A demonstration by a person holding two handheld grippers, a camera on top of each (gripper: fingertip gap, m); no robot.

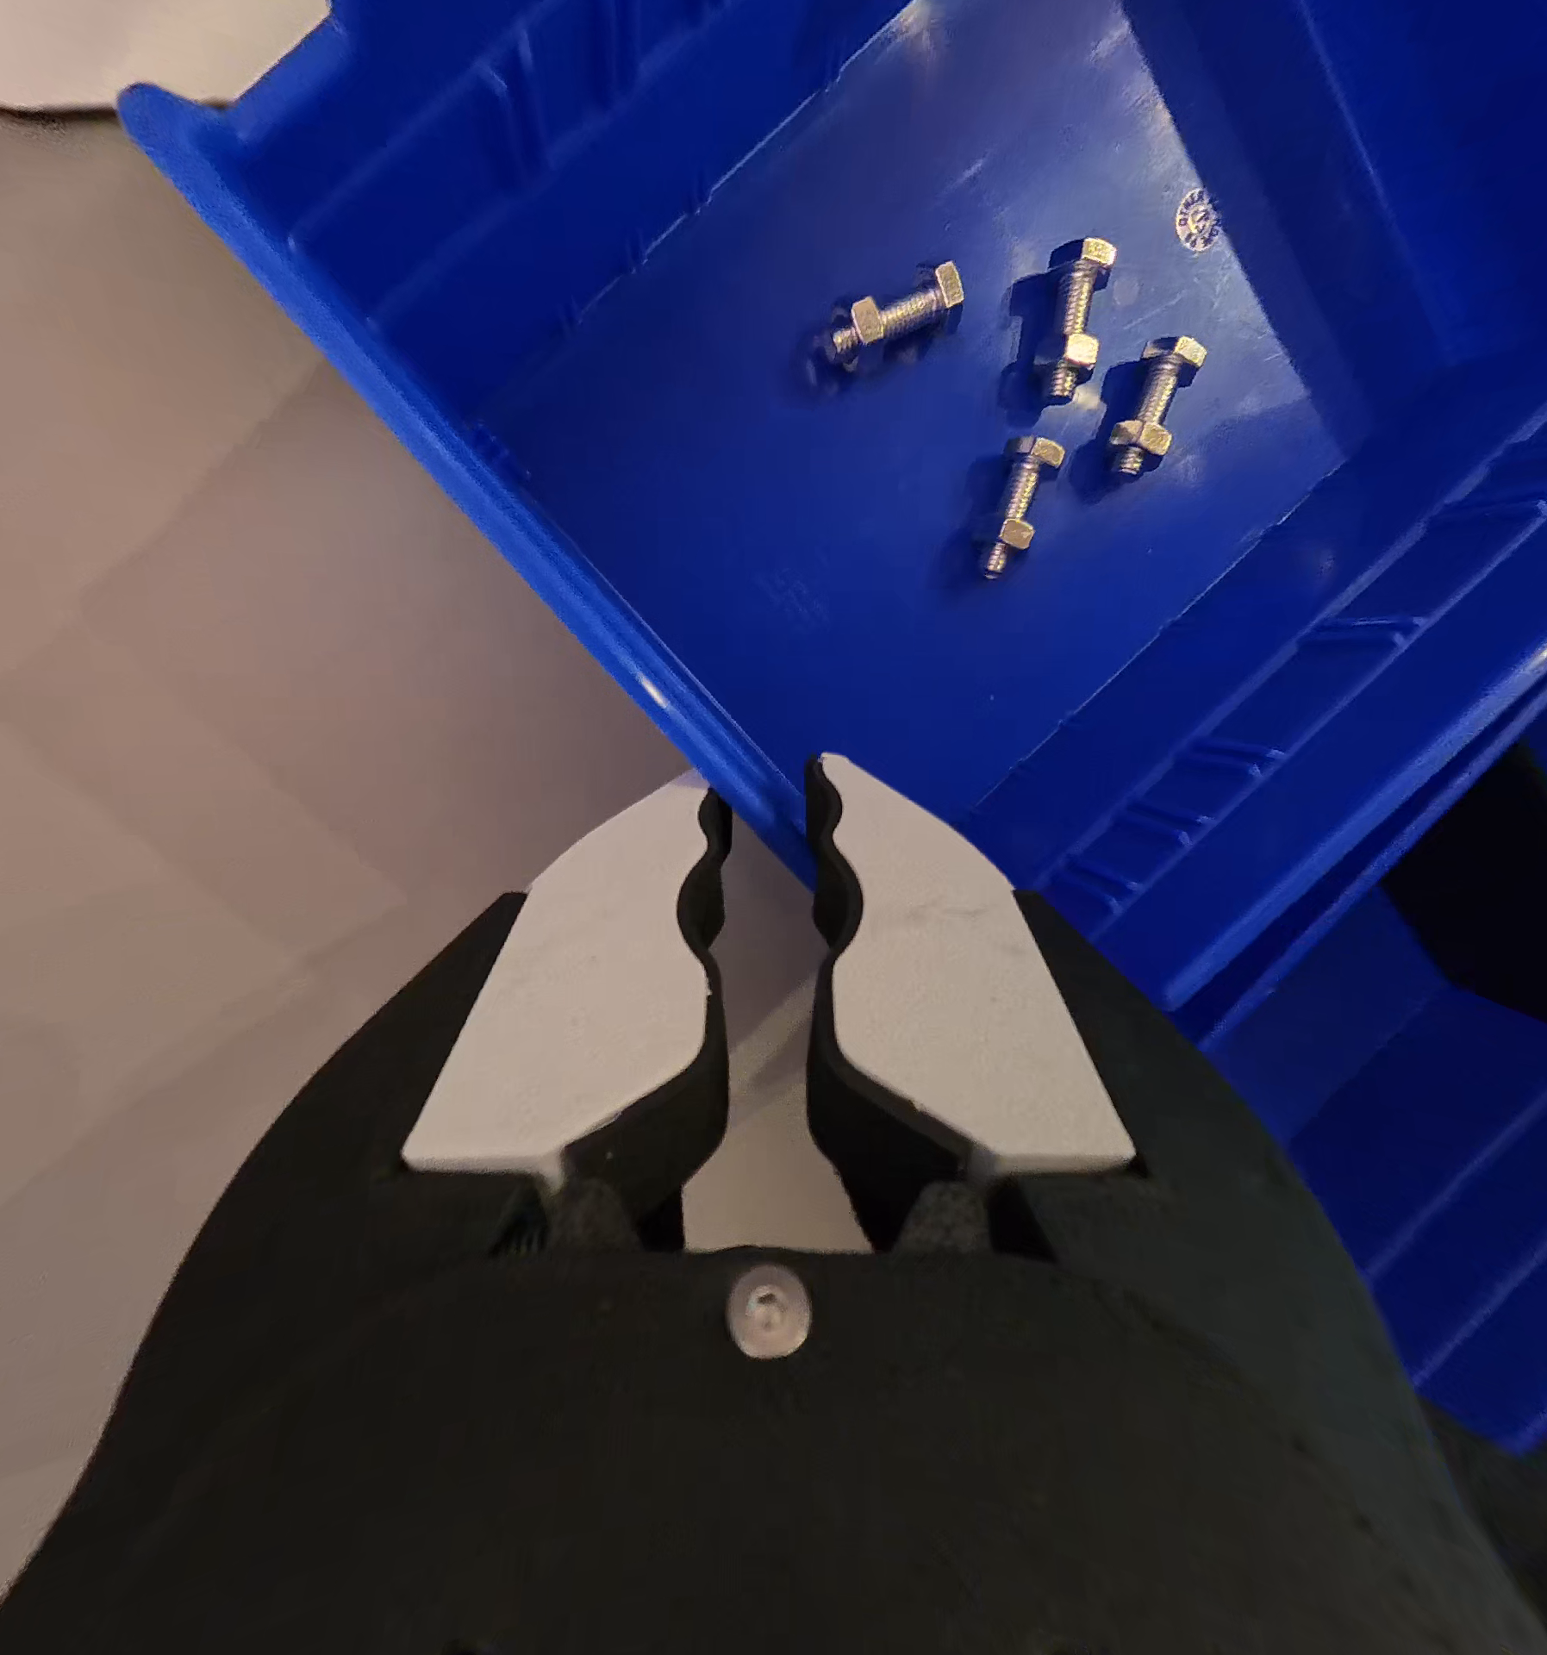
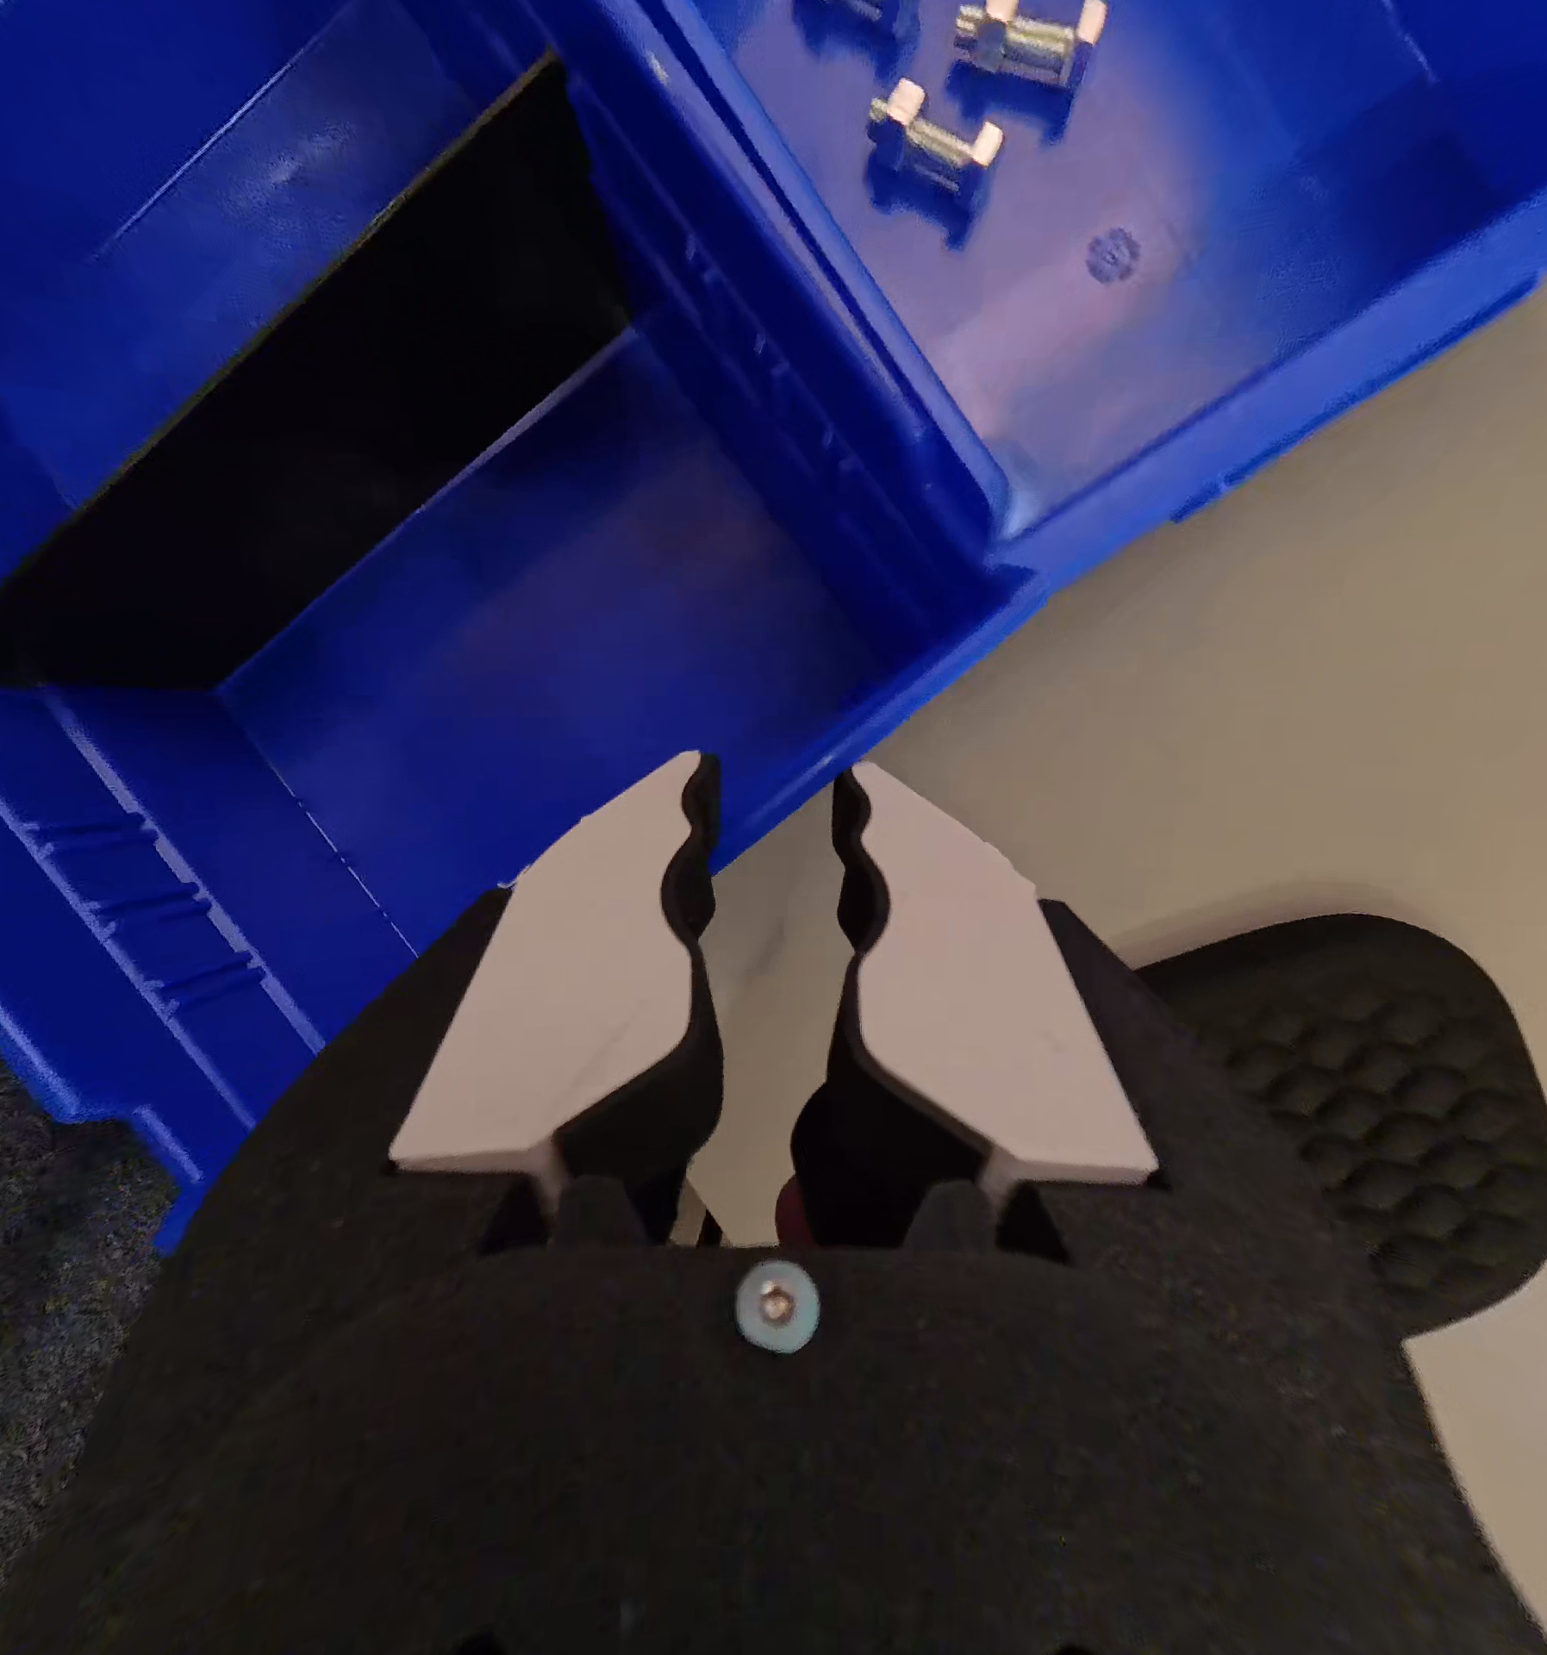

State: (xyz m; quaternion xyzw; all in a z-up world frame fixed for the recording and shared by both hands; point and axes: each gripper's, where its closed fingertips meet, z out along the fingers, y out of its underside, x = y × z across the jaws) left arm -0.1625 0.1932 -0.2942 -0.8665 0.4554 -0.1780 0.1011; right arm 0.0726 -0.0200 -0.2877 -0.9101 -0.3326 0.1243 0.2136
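Left wrist view: the left gripper (image 1: 768, 806) is seen narrowed onto the rim of the blue bin (image 1: 572, 573), both pads against it. Four bolts (image 1: 1020, 394) lie inside, ahead and to the right. The right gripper (image 2: 774, 788) is narrowed astride the rim of the empty bin (image 2: 528, 627); whether its pads press cannot be told.

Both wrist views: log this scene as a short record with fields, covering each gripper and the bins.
Left gripper: fingers closed on the side rim of the blue bin
Bin contents: four silver bolts with nuts, loose on its floor
Right gripper: fingers straddle the rim of a second blue bin; pressing unclear
Second bin: nothing visible inside
Surface: pale tabletop
Nearby: black honeycomb-textured object beside the right gripper
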